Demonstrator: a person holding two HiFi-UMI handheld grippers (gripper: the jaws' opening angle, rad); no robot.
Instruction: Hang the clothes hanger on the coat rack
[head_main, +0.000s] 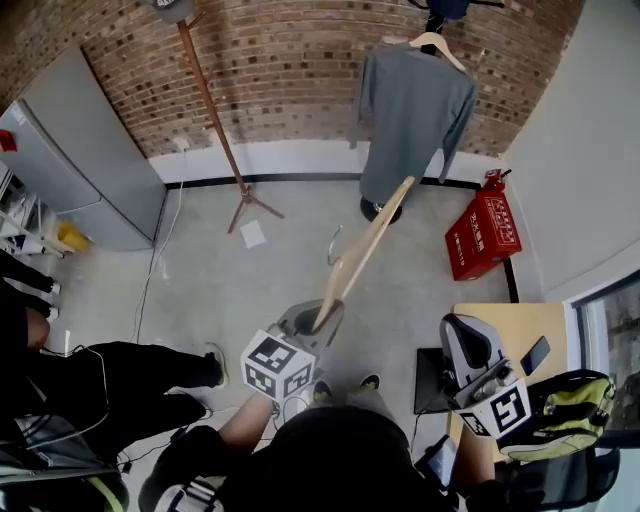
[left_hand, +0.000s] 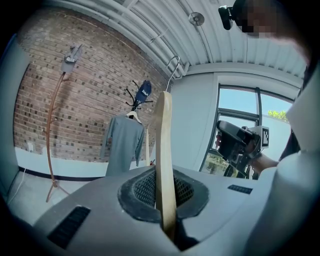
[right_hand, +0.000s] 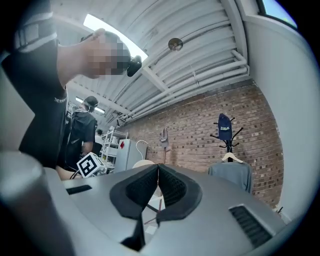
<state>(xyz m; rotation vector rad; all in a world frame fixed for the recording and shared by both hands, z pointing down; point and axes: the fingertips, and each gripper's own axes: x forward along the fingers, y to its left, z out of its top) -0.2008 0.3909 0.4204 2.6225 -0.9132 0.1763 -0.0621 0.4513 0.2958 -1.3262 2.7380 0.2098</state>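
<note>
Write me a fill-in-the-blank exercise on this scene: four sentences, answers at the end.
The left gripper is shut on a clothes hanger made of ____.
The right gripper is shut and holds ____.
The gray sweater hangs in front of a ____ wall.
The box on the floor is ____.
Missing words: wood; nothing; brick; red.

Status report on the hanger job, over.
Left gripper shut on wooden hanger. Right gripper shut, empty. Hanger not hung; wooden coat rack and black coat rack, bearing a grey sweater, stand off at brick wall. Nothing seen in the way.
</note>
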